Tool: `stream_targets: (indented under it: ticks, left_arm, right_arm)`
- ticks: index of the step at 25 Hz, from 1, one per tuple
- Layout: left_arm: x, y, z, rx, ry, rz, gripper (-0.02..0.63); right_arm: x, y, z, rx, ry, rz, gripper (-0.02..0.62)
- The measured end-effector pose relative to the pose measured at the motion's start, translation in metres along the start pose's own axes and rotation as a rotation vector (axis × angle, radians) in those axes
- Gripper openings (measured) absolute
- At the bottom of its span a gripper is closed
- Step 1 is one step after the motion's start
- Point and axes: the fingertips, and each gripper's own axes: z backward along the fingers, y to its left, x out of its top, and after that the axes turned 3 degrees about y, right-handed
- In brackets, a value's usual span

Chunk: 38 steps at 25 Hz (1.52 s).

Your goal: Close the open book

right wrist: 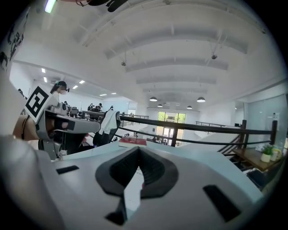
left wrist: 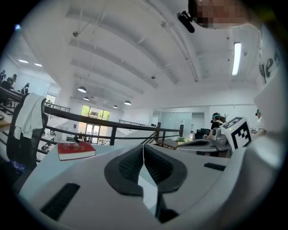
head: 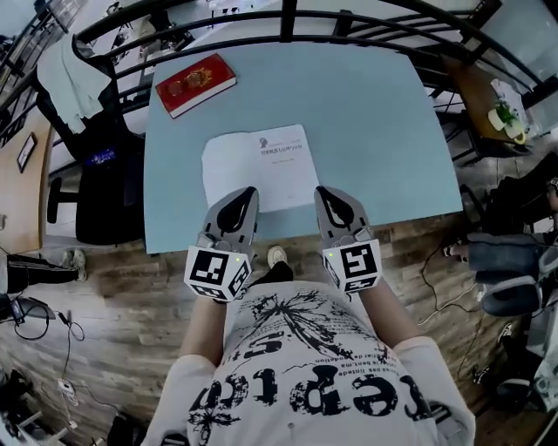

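two grippers reach in over the near edge of the pale blue table [head: 375,113], the left gripper [head: 249,192] and the right gripper [head: 323,192] side by side and apart. each one's jaws are pressed together with nothing between them, as the left gripper view [left wrist: 143,147] and the right gripper view [right wrist: 138,151] show. their tips lie over the near corners of the white book [head: 257,161]; whether they touch it cannot be told. the book lies flat at the middle of the table's near half, its near edge close to the table's near edge. it shows one white face with a small emblem and print toward its far right corner. its lines of print run left to right, and it looks a little longer that way than from near to far. it is turned slightly, so its far right corner sits farther than its far left. bare tabletop spreads to the right and beyond the book. a red book [head: 196,84] with glasses [head: 186,84] on it lies at the far left corner, well apart. a dark railing [head: 288,19] curves past the far edge, and a chair [head: 105,174] stands off the left edge.
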Motion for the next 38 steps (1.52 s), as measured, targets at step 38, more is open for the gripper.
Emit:
stream_targets:
  ticks: [38]
  left_arm:
    - [-0.239,0.069,-0.001,0.582,0.125,0.922,0.121]
  right_arm:
    - [-0.111,0.013,-0.135,0.516,0.218,0.150,0.011]
